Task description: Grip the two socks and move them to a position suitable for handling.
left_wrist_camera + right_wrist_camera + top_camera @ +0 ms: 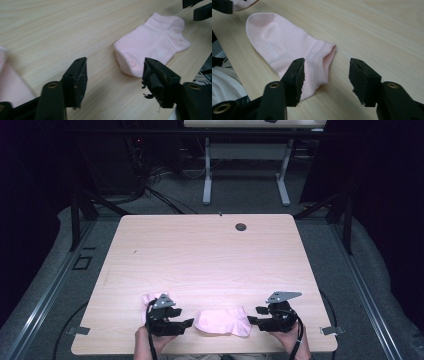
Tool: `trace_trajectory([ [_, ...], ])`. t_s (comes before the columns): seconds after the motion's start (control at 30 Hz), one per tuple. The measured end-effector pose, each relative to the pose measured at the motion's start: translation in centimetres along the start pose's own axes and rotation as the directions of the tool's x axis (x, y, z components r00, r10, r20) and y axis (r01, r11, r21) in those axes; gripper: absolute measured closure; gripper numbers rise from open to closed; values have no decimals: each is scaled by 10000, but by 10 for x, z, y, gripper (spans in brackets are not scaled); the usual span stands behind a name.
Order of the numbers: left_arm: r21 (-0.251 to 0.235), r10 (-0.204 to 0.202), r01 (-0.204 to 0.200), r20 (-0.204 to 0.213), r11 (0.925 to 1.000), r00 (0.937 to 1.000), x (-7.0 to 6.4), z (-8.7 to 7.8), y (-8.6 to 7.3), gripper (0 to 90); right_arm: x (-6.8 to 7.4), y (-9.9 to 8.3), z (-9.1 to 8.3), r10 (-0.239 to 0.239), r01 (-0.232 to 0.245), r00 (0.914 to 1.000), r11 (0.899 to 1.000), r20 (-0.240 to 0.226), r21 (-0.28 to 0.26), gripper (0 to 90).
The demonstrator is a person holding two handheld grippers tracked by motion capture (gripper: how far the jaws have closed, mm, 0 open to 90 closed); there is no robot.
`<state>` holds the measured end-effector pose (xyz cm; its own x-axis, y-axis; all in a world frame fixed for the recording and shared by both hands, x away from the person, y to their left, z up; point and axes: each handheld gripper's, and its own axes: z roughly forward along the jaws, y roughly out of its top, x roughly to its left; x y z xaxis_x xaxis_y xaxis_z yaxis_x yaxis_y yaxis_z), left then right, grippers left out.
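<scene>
- Left gripper [113, 80] — jaws wide, empty; sock [150, 45] toe just ahead.
- Right gripper [325, 80] — jaws wide, cuff between them, ungripped.
- Second sock [150, 299] untouched; pairing not begun.

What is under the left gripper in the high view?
A second pink sock lies partly beneath the left gripper, its upper end showing beside the grey plate. The rest is covered, so its full shape cannot be seen. The other sock lies flat between both grippers.
</scene>
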<state>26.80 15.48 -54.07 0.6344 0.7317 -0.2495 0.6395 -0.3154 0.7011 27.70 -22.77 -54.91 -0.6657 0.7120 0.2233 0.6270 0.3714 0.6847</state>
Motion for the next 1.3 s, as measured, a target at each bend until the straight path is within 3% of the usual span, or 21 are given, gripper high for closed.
trace_trajectory([
  [0.13,-322,-362,342,-629,9989,9974,19,-22,-3,299,-6,1,-2,81,-79,9999,9999,134,-143,369],
  [0.23,-343,-543,502,-1337,9982,9895,37,-31,-5,310,-8,3,-2,67,-62,9997,9998,233,-196,354],
  [0.37,-253,-731,695,-1970,9973,9777,56,-31,-6,357,-8,6,-1,-39,43,9996,9999,283,-149,357],
  [0.47,150,-474,519,-2175,9985,9749,63,-23,-4,406,-7,8,1,-74,77,9995,9999,292,-125,366],
  [0.63,755,-20,209,-2422,9969,9702,68,-8,3,494,-7,11,3,-142,145,9994,9998,301,-114,377],
  [0.77,1190,157,124,-2328,9928,9724,74,4,7,587,-9,11,5,-23,28,9995,9999,318,-160,384],
  [0.87,1188,177,109,-2372,9929,9713,76,8,6,705,-9,11,2,-23,27,9995,9999,320,-127,388],
  [1.1,1086,206,63,-2449,9941,9693,79,10,2,840,-10,11,2,-7,11,9995,9999,328,-127,392],
  [1.3,989,212,14,-2270,9951,9737,81,9,0,877,-9,11,5,-61,63,9996,9999,290,-91,397],
])
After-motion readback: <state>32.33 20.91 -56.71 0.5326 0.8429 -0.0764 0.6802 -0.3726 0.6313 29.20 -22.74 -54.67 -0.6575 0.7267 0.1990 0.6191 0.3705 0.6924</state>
